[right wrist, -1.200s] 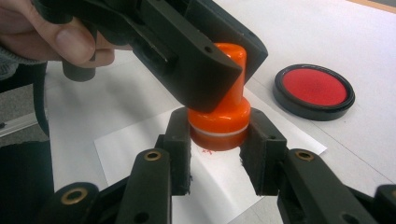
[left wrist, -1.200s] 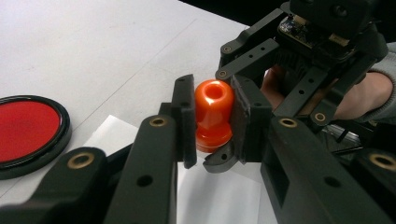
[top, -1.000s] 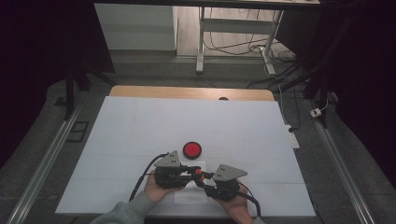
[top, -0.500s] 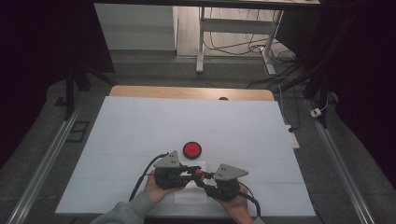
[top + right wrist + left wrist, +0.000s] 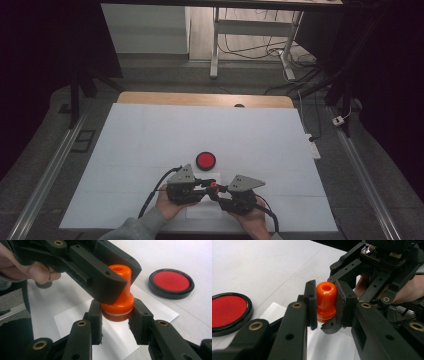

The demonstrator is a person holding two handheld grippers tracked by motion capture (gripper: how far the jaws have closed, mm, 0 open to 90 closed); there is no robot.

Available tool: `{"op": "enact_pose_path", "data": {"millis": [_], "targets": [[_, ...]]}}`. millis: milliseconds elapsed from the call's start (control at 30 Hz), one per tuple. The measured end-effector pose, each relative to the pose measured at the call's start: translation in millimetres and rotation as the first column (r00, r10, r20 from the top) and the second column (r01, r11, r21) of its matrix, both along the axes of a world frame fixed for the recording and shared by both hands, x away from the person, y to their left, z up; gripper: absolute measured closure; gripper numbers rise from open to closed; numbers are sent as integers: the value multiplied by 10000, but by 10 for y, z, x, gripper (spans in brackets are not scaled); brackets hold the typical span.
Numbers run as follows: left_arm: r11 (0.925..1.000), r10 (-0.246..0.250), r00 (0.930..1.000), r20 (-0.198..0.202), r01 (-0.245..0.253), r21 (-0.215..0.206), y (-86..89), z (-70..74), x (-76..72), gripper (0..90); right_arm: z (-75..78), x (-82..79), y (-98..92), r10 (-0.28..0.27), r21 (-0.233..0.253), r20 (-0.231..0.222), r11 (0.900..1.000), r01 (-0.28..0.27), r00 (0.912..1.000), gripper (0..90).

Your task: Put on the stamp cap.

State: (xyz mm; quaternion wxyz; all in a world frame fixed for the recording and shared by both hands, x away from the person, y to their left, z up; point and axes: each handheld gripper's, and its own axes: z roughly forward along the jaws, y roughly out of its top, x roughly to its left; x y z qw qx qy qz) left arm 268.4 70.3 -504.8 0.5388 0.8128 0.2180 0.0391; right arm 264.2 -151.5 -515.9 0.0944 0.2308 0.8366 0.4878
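Observation:
An orange stamp (image 5: 326, 300) with a knob handle and a wider base (image 5: 117, 308) stands upright just above a small white paper sheet (image 5: 117, 340). My left gripper (image 5: 325, 291) is shut on its upper handle. My right gripper (image 5: 117, 313) comes in from the opposite side, its jaws pressed on the stamp's base. In the high view both grippers, left (image 5: 202, 184) and right (image 5: 221, 192), meet at the stamp (image 5: 213, 184) near the table's front edge. A round red ink pad (image 5: 205, 160) in a black rim lies just beyond them.
A large white sheet (image 5: 150, 135) covers the table, with a wooden edge (image 5: 200, 99) at the back. The ink pad (image 5: 227, 311) (image 5: 171, 282) sits close beside the paper. Metal rails (image 5: 45, 180) run along both sides of the table.

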Motion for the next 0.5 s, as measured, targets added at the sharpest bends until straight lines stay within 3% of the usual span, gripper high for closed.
{"op": "enact_pose_path", "data": {"millis": [100,500], "targets": [[10000,-21,10000,66,21,16,-2,12,0,724,10,-4,1,11,-164,199,9999,-8,9998,644],[9994,-41,10000,-75,38,-337,41,44,29,723,10,7,-22,104,49,386,9999,-106,9992,582]]}}
